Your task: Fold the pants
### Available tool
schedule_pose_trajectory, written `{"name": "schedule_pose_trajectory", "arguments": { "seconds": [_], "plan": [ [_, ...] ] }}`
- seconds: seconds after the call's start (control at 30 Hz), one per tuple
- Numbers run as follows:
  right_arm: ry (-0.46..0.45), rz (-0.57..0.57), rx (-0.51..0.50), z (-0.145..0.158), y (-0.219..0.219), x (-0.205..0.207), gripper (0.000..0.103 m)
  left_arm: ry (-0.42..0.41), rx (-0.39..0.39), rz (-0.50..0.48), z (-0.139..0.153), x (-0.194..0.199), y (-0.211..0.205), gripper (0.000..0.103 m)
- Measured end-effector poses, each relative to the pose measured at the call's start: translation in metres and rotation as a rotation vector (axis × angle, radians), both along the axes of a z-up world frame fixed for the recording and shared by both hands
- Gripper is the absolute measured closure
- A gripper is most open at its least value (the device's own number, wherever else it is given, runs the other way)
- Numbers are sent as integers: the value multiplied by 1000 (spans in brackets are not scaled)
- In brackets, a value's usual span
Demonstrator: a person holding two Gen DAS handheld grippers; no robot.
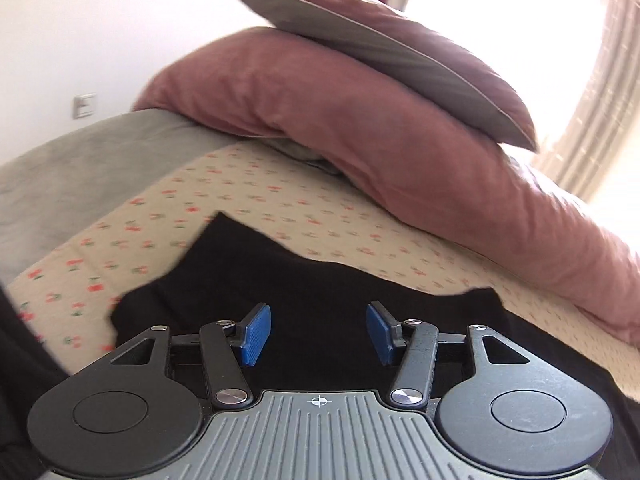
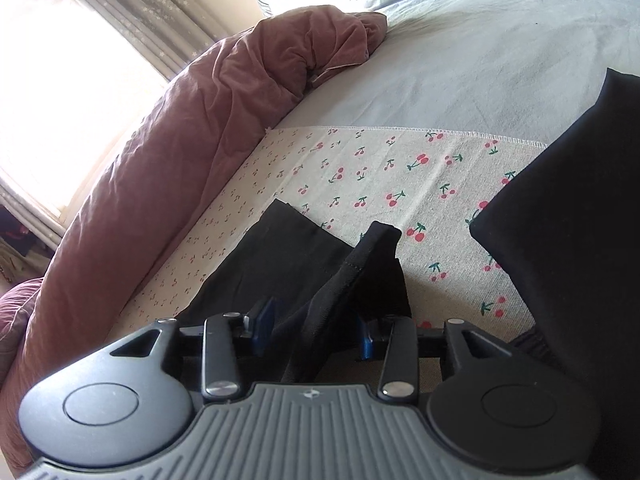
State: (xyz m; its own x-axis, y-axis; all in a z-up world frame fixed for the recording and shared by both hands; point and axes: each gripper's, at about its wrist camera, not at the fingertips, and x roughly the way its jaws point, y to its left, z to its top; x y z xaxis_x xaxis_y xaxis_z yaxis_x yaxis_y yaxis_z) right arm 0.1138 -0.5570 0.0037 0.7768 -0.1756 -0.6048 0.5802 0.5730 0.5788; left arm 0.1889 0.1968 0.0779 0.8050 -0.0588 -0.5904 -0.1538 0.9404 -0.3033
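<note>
The left gripper point(image 1: 319, 334) stands apart with nothing between its blue pads, poised over the black pants point(image 1: 280, 300). A fold of pants stands loosely between the right gripper point(image 2: 318, 330), its pads parted. Beyond the pants' uneven edge lies bare cherry-print cloth point(image 2: 380, 176), bordered by a pink duvet point(image 1: 400, 140).
</note>
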Motion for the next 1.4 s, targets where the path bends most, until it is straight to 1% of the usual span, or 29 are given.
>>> {"name": "schedule_pose_trajectory", "arguments": {
  "seconds": [0.03, 0.07, 0.2, 0.23, 0.27, 0.3, 0.37, 0.43, 0.47, 0.5, 0.53, 0.6, 0.63, 0.67, 0.7, 0.77, 0.83, 0.9, 0.93, 0.97, 1.0, 1.03, 1.07, 1.1, 1.13, 1.17, 1.23, 1.33, 1.4],
  "plan": [
    [1, 9, -25, 3, 1, 3, 75, 4, 14, -51, -2, 12, -17, 51],
    [6, 17, -67, 7, 3, 5, 103, 3, 39, -93, -3, 25, -34, 51],
    [-45, 76, -373, 42, 34, 2, 103, 10, 126, -284, -16, 83, -102, 52],
    [-59, 81, -438, 49, 44, -1, 102, 16, 142, -304, -20, 95, -116, 52],
    [-58, 80, -466, 52, 49, -2, 102, 27, 164, -323, -26, 109, -132, 53],
    [-20, 67, -459, 51, 49, 0, 95, 33, 184, -348, -32, 119, -147, 53],
    [98, 42, -365, 34, 31, 6, 86, 43, 220, -386, -42, 136, -169, 51],
    [186, 11, -218, 7, 6, 2, 84, 67, 276, -409, -52, 150, -184, 49],
    [177, 17, -176, 2, -2, -2, 83, 73, 294, -410, -55, 155, -189, 49],
    [163, 37, -176, 4, -5, -6, 71, 75, 307, -403, -58, 159, -192, 50],
    [195, 50, -230, 12, -4, -5, 63, 73, 307, -399, -60, 161, -193, 51],
    [218, 50, -402, 32, 1, -3, 32, 62, 293, -397, -65, 165, -194, 54],
    [213, 50, -476, 42, 3, 0, 29, 63, 295, -388, -67, 165, -195, 56],
    [203, 63, -515, 49, 2, 5, 28, 65, 309, -379, -70, 166, -197, 69],
    [197, 93, -504, 51, -3, 15, 28, 61, 335, -368, -73, 168, -198, 87],
    [178, 164, -412, 46, -15, 38, 29, 51, 347, -349, -75, 168, -196, 98],
    [189, 219, -316, 28, -31, 73, 29, 28, 303, -339, -76, 168, -190, 102],
    [248, 249, -310, 14, -37, 106, 31, 5, 261, -325, -76, 170, -184, 103],
    [256, 260, -300, 8, -39, 119, 31, -9, 236, -313, -78, 170, -181, 103],
    [256, 275, -270, 2, -41, 130, 33, -24, 214, -303, -80, 168, -178, 103],
    [251, 297, -238, -3, -39, 141, 47, -48, 180, -290, -83, 166, -174, 103],
    [263, 331, -264, -5, -33, 150, 60, -67, 155, -283, -86, 162, -171, 103],
    [323, 376, -353, -4, -21, 160, 91, -70, 143, -284, -86, 162, -169, 103],
    [360, 418, -422, -2, -11, 166, 96, -65, 144, -285, -82, 165, -167, 103],
    [391, 448, -491, 2, 0, 170, 96, -83, 130, -278, -75, 167, -164, 103],
    [401, 452, -546, 5, 6, 172, 97, -106, 89, -269, -69, 167, -159, 103],
    [366, 408, -653, 19, 19, 170, 97, -118, 16, -248, -63, 169, -153, 103],
    [280, 310, -744, 40, 38, 165, 97, -125, 12, -201, -66, 172, -155, 103],
    [287, 281, -752, 40, 42, 169, 97, -100, -21, -176, -76, 180, -152, 103]
  ]
}}
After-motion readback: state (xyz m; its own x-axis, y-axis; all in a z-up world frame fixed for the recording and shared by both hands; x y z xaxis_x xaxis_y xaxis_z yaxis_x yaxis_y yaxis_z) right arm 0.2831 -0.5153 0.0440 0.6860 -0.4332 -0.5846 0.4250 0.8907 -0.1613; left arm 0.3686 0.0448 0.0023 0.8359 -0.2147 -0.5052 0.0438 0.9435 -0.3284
